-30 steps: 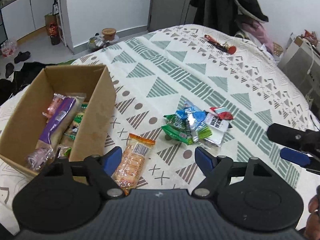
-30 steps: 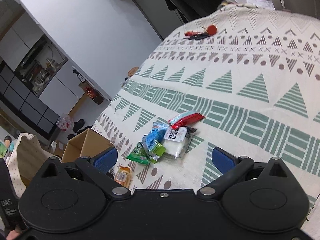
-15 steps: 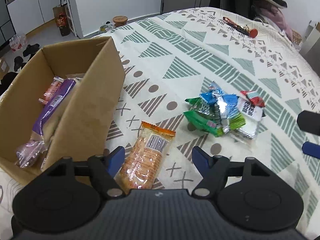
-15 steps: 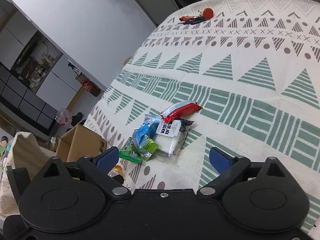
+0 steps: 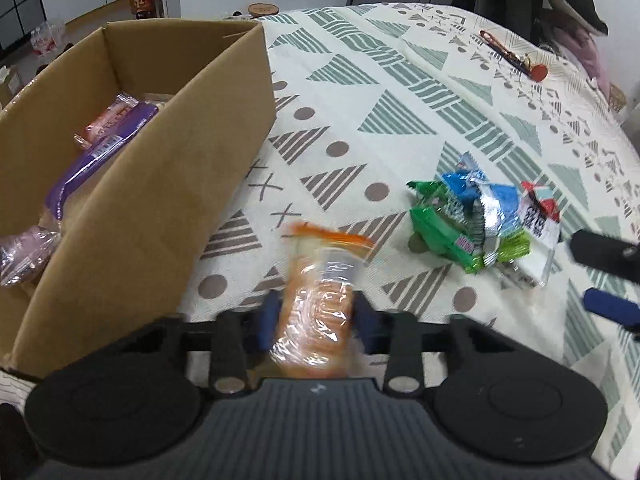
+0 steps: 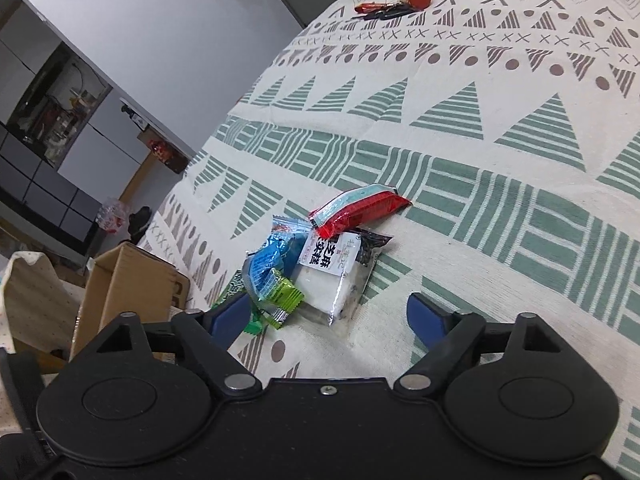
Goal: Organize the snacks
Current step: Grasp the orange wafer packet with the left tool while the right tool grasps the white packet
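- Snacks are split three ways: some in the cardboard box [image 5: 152,184], one in a grasp, the rest in a small heap on the bed cover [image 5: 360,80].
- An orange cracker packet [image 5: 320,300] sits clamped between the blue fingers of the left hand-held gripper [image 5: 316,320], its far end pointing away from the camera; it is motion-blurred, so whether it rests on the cover or is lifted cannot be told.
- The box stands just left of that packet, open at the top, with a purple packet [image 5: 100,156], a pink wrapper [image 5: 108,116] and a clear pinkish bag [image 5: 24,256] inside.
- The heap [image 6: 304,264] lies to the right of the held packet: green packets [image 5: 452,236], a blue packet [image 6: 272,264], a white packet with black print [image 6: 336,276] and a red packet [image 6: 360,208] lying across its far end.
- The right hand-held gripper [image 6: 332,320] is spread wide and grasps nothing; it hovers near the heap, its left finger [image 6: 228,316] beside the green and blue packets.
- Far across the cover lies a small cluster of red and dark objects [image 6: 392,4], too small to identify.
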A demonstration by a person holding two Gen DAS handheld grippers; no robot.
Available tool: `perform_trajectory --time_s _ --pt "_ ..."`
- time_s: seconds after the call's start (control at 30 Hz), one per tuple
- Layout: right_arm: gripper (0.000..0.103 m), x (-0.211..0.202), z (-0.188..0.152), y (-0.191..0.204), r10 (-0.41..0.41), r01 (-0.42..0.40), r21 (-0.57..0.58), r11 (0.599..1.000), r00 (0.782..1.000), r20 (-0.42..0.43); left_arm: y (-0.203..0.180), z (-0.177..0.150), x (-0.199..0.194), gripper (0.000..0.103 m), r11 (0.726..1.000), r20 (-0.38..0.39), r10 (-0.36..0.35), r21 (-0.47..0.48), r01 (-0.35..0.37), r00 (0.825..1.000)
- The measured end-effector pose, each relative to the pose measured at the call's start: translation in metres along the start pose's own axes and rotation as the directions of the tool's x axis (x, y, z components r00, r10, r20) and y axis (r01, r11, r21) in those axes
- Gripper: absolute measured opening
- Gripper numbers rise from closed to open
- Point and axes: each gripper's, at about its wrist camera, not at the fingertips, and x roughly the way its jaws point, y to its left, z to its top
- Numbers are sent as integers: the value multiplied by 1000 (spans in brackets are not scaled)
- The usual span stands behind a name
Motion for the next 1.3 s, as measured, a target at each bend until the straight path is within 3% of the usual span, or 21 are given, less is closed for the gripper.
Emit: perform_trajectory --time_s 0.43,0.8,1.03,1.2,1.3 --pt "68 16 3 0 -84 84 1 996 996 10 2 6 -4 34 996 34 -74 -57 76 997" --pt "68 48 14 26 -165 167 -106 980 986 29 13 9 -11 34 990 63 -100 -92 105 993" --pt "72 62 6 46 -240 242 -225 944 970 38 25 13 -7 34 983 60 -103 -143 111 993" --pt "65 63 2 52 -296 297 -276 914 954 49 25 15 -2 34 981 48 -114 -155 120 992" --pt "52 61 -2 54 -352 356 -298 886 934 67 26 14 -1 34 981 39 -116 -155 120 992"
